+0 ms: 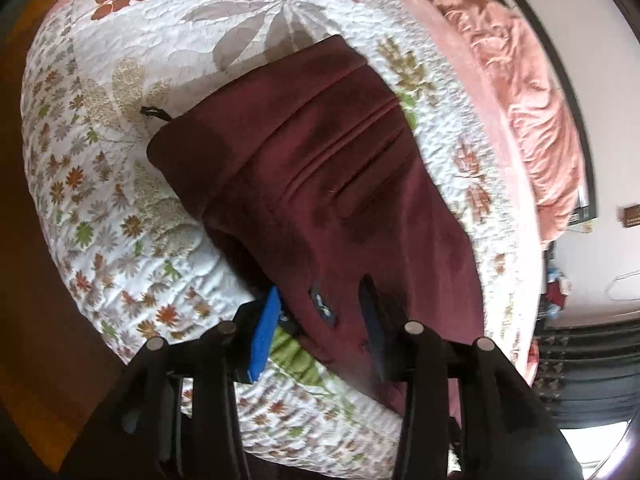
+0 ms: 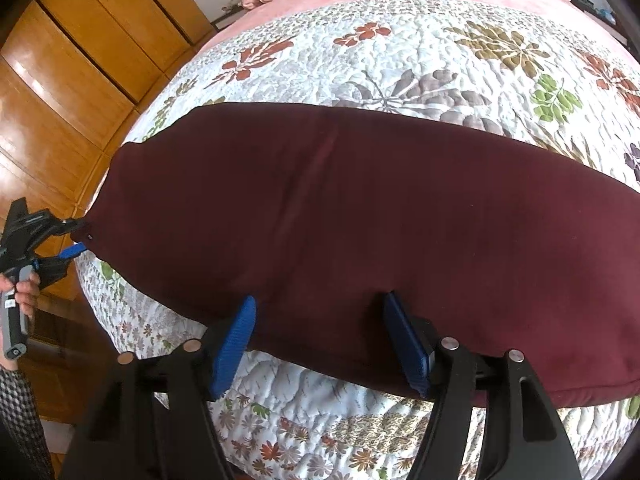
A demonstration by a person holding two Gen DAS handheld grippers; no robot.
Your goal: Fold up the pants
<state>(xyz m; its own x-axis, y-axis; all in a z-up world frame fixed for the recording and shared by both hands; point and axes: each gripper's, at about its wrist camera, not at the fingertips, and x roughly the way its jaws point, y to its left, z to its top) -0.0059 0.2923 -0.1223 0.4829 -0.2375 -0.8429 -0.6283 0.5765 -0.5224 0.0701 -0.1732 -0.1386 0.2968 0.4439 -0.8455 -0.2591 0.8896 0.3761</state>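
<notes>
Soft maroon pants (image 2: 360, 220) lie folded long across the quilted floral bedspread (image 2: 400, 52); left gripper (image 1: 320, 320) and right gripper (image 2: 324, 336) both spread wide around the near hem.

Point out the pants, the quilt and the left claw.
pants (image 2: 340, 220): right wrist view, middle of the maroon cloth.
quilt (image 2: 420, 52): right wrist view, bare floral patch beyond the pants.
left claw (image 1: 320, 320): left wrist view, between its fingertips.

Floral quilt (image 2: 400, 52), pink blanket (image 1: 532, 120), wooden wardrobe (image 2: 60, 92).
</notes>
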